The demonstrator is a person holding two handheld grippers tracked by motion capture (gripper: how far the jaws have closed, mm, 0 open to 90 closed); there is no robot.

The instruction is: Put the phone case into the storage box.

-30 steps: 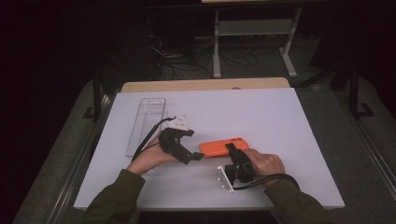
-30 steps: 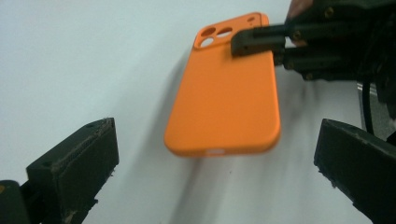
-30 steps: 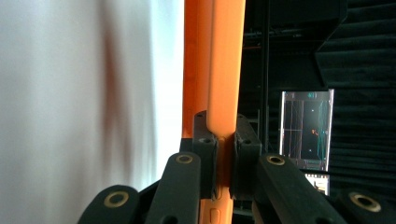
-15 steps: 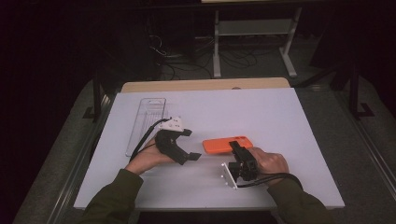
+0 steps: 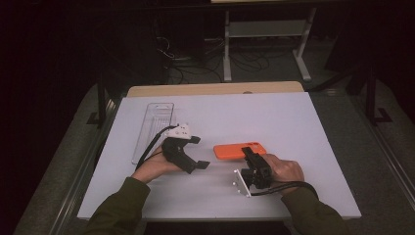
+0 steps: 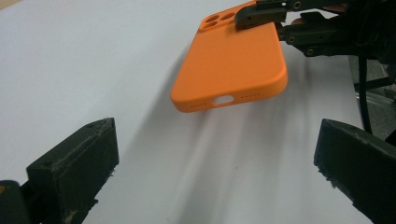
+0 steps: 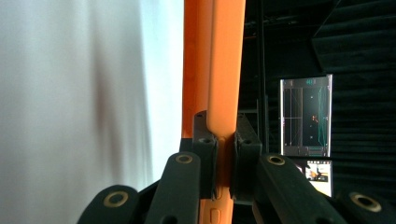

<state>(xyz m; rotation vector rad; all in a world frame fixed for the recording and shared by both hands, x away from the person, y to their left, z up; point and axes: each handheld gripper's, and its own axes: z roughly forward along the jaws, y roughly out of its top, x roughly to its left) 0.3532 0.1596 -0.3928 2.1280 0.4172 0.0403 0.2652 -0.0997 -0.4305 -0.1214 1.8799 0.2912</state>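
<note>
Right gripper [image 5: 248, 152] drawn nearer with orange phone case [image 5: 234, 150] pinched, left gripper [image 5: 196, 152] spread

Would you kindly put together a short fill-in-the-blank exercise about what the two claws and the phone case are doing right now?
1. The right claw is shut on the ____ phone case.
2. The left claw has its jaws ____, with nothing between them.
3. The phone case hangs lifted above the ____ table, casting a shadow.
4. A clear plastic ____ lies beyond the left hand.

Missing words: orange; open; white; tray
</note>
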